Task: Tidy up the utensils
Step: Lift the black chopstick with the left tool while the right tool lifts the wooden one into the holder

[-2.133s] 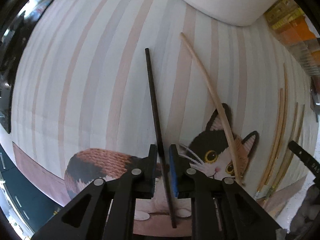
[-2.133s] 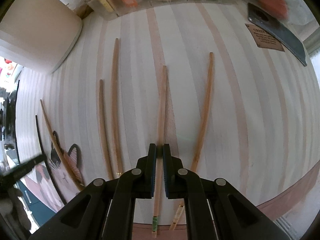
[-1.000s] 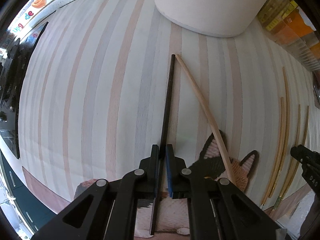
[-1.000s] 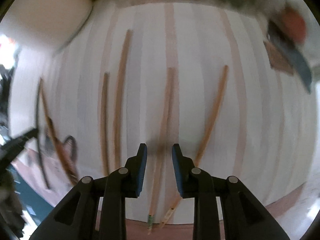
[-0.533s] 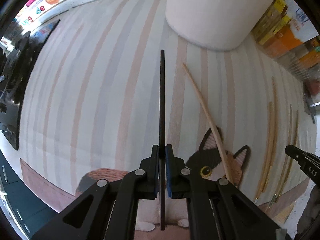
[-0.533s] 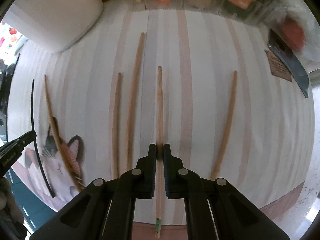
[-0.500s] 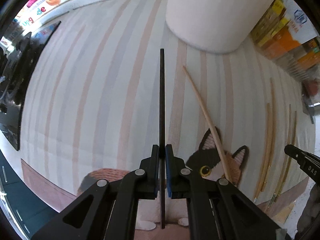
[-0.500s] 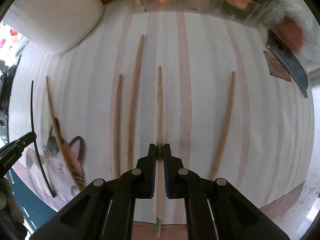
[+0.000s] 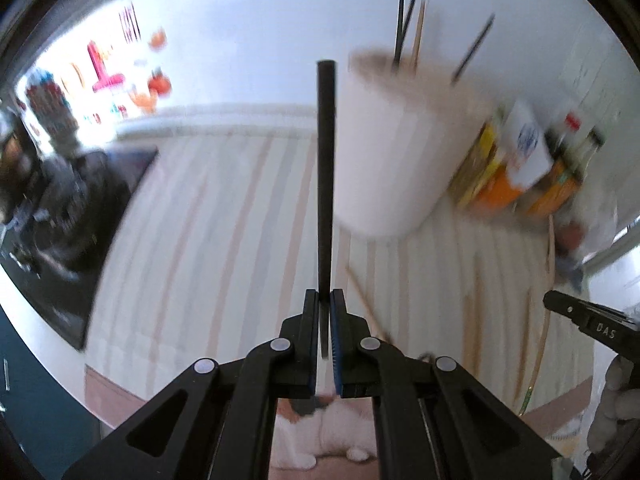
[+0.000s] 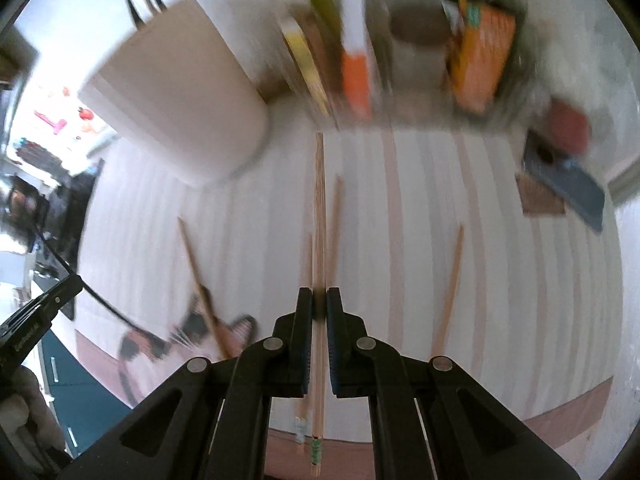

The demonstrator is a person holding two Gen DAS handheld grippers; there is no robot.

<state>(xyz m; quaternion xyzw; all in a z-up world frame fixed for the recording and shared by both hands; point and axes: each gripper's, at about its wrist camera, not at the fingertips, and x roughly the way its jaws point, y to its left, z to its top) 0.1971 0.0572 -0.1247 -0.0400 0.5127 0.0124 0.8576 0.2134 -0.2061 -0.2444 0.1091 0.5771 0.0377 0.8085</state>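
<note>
Clamping tight, your left gripper point(image 9: 325, 300) pinches the black chopstick point(image 9: 326, 184), which juts up in front of the white holder point(image 9: 404, 152). Your right gripper point(image 10: 319, 300) squeezes a wooden chopstick point(image 10: 319, 216) off the striped mat point(image 10: 500, 280). More wooden chopsticks point(image 10: 448, 284) lie flat on that mat, and the holder has several sticks standing in it.
</note>
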